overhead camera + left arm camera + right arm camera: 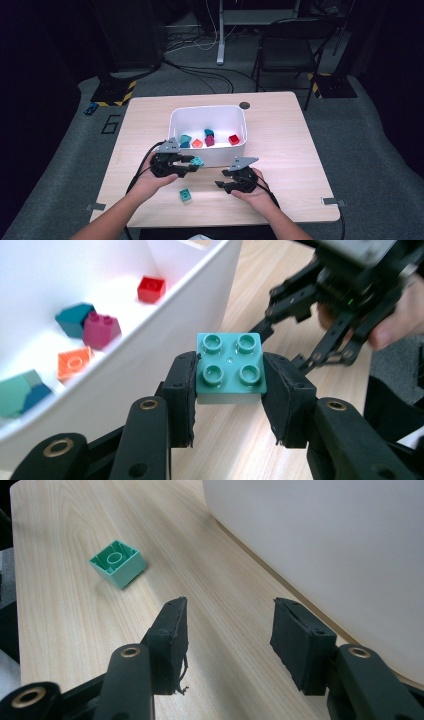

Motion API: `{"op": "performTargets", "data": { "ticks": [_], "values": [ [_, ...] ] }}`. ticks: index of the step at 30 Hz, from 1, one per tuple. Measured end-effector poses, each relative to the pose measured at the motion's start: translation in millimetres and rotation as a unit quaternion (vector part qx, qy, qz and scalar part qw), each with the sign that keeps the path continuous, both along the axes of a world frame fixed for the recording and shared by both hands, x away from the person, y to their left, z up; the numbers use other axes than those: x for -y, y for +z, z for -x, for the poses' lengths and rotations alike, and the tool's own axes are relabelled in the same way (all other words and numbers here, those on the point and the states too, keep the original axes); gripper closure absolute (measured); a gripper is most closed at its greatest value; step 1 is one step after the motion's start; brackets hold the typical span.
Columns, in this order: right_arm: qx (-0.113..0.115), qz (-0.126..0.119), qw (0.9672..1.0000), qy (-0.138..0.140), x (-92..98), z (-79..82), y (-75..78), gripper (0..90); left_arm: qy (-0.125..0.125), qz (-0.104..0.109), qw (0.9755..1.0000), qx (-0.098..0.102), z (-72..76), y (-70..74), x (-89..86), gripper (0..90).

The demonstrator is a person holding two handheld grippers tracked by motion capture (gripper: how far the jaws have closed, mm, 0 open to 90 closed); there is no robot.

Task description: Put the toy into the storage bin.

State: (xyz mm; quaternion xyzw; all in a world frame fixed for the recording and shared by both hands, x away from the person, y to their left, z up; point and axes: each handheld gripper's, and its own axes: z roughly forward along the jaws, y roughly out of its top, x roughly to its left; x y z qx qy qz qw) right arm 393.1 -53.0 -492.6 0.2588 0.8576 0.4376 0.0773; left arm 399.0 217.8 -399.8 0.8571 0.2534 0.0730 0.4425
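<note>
Carrying a teal block (230, 367) clamped flat-sided in my left gripper (229, 390), just outside the white bin (150, 365).
High view: block (197, 161) at bin wall (210, 156); light, rigid, slick plastic. Left gripper view: its underside is hidden. Right gripper view: right gripper (229, 632) apart, empty; green block (118, 562) lies tipped, its studs unseen.

Teal brick (230, 367), white bin (177, 122), pale wood-grain table (285, 130).
</note>
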Motion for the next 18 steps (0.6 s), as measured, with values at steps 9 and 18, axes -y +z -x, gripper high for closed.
{"op": "performTargets", "data": {
  "ticks": [9, 18],
  "values": [
    [0.001, 0.001, 1.0000, 0.001, 0.0, 0.0, 0.1, 48.0, -0.007, 0.014, 0.9999, 0.002, -15.9, 31.8, -0.1, 58.8],
    [0.003, 0.004, 1.0000, 0.003, -0.3, -0.5, -0.5, 48.0, -0.010, 0.021, 0.9997, 0.006, -35.4, 52.1, 3.9, 58.8]
  ]
}}
